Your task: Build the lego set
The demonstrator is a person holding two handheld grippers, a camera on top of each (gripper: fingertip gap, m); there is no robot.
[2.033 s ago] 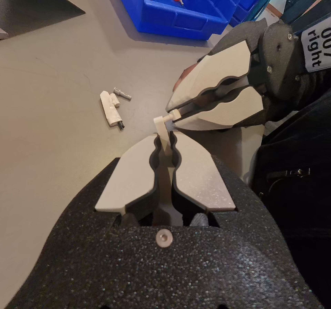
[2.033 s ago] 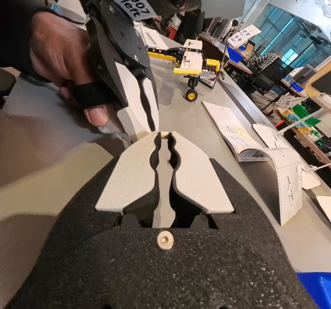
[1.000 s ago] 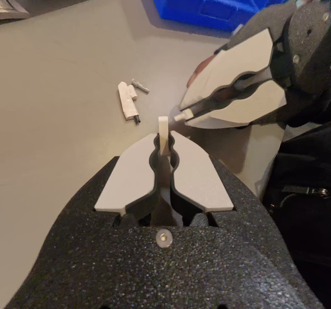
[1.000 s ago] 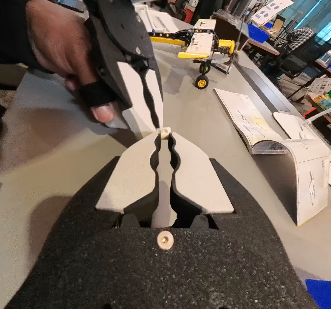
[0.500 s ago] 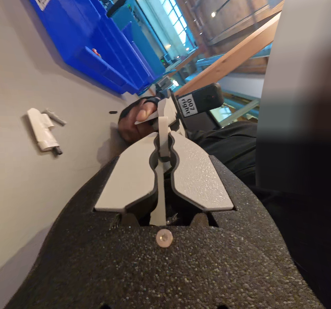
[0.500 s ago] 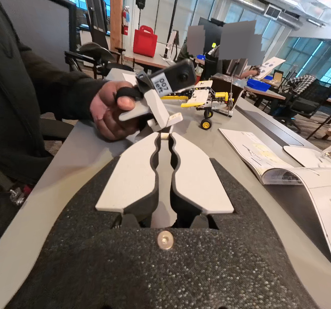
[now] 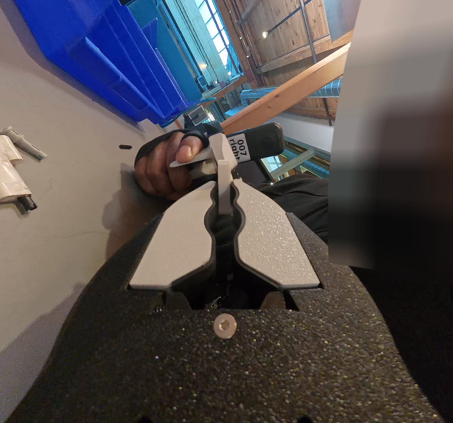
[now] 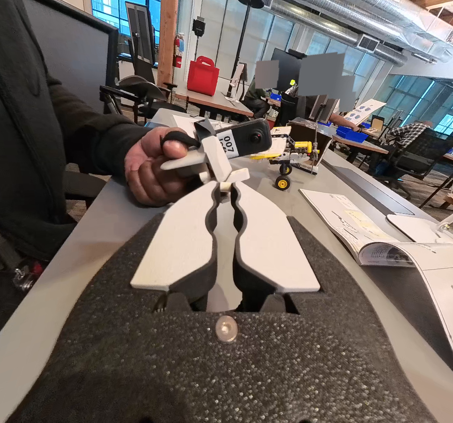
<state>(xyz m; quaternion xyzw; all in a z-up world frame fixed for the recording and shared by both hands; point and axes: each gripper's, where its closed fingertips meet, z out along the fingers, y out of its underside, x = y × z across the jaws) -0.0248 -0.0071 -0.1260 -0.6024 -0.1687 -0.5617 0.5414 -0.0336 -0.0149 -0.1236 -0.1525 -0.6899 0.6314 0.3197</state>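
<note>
- my left gripper [image 7: 224, 191] is clamped on a flat white beam [image 7: 224, 185], raised above the grey table [image 7: 61, 227].
- my right gripper [image 8: 225, 190] pinches a small white peg [image 8: 224, 186] just under that beam.
- white parts [image 7: 11, 180] lie on the table left of the beam.

Each gripper [image 7: 224, 190] has a speckled black body, a silver screw [image 7: 225, 328] just behind two pale grey fingers [image 7: 179, 242] with wavy dark-lined inner edges. Above the left gripper [image 8: 230, 173] sits a black camera [image 8: 252, 139] (white sticker beside its lens). Black sleeve [image 8: 93, 131], black thumb strap [image 8: 176, 138].
</note>
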